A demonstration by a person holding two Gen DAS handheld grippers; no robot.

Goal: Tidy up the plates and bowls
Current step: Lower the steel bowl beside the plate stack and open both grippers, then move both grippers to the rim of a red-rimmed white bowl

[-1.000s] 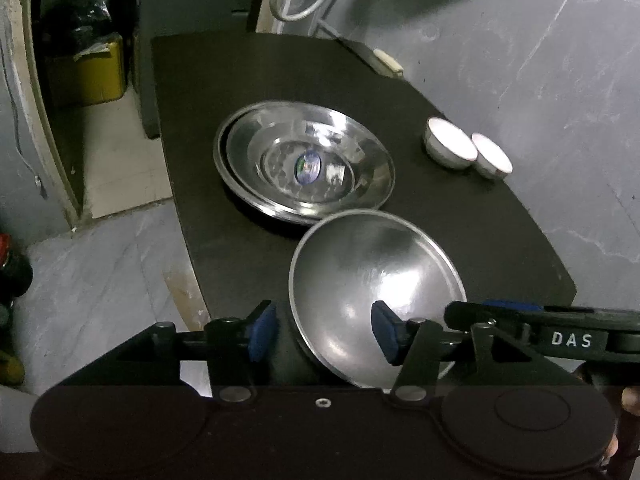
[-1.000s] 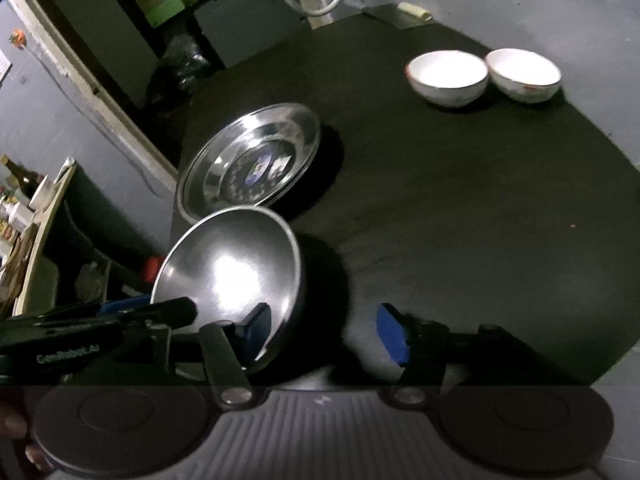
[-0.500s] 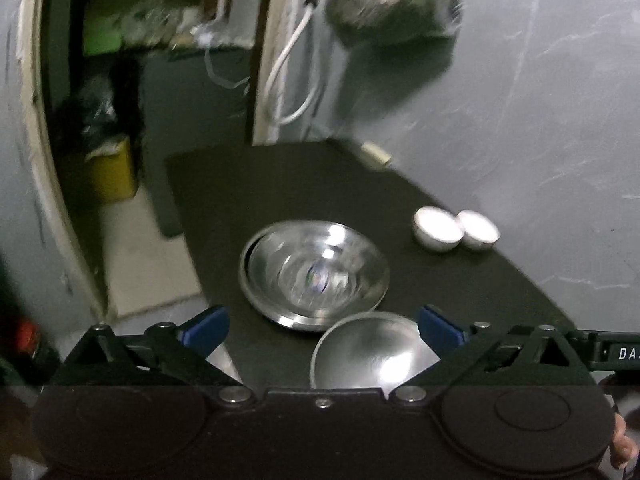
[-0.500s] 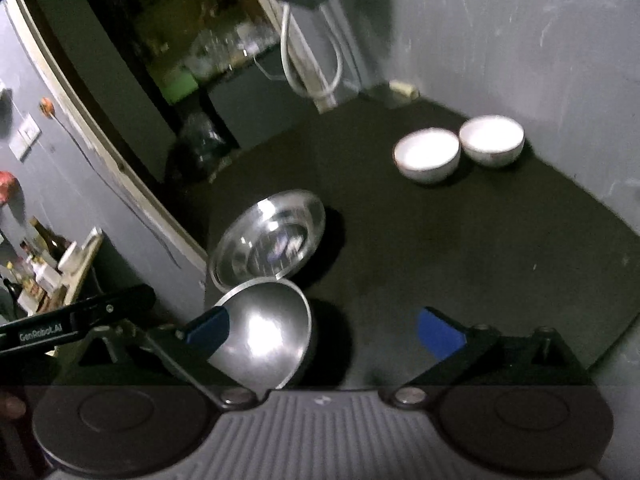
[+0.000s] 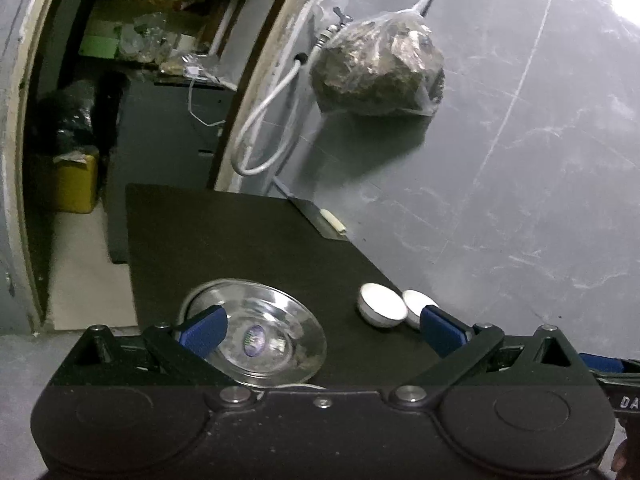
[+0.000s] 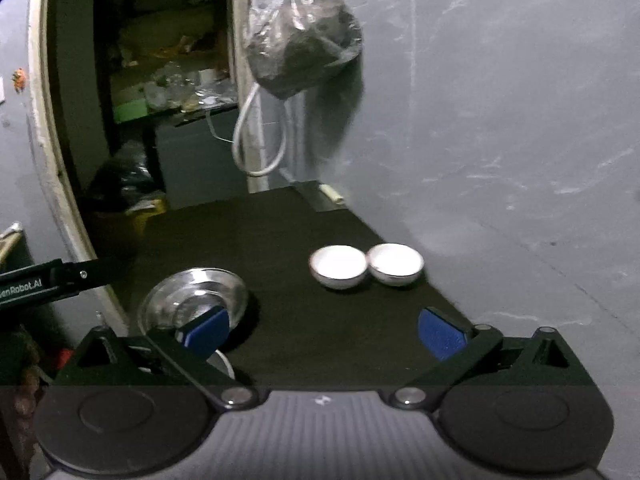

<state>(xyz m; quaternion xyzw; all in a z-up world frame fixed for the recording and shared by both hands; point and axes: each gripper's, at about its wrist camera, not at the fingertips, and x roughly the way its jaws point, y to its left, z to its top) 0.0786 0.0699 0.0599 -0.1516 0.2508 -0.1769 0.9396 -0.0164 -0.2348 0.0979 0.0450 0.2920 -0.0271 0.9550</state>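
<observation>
Stacked steel plates lie on the dark table, also in the right wrist view. Two white bowls stand side by side near the wall, also in the right wrist view. A steel bowl's rim peeks out at the table's near edge, mostly hidden by my grippers. My left gripper is open and empty, raised behind the plates. My right gripper is open and empty above the near table.
A plastic bag hangs on the grey wall above the table's far corner, beside a white hose. A doorway with a yellow bin opens left. A small white object lies at the far corner.
My left gripper let go of the steel bowl and opened wide. Both grippers rose and pulled back, so the bowl dropped almost out of view and the wall and bag came in.
</observation>
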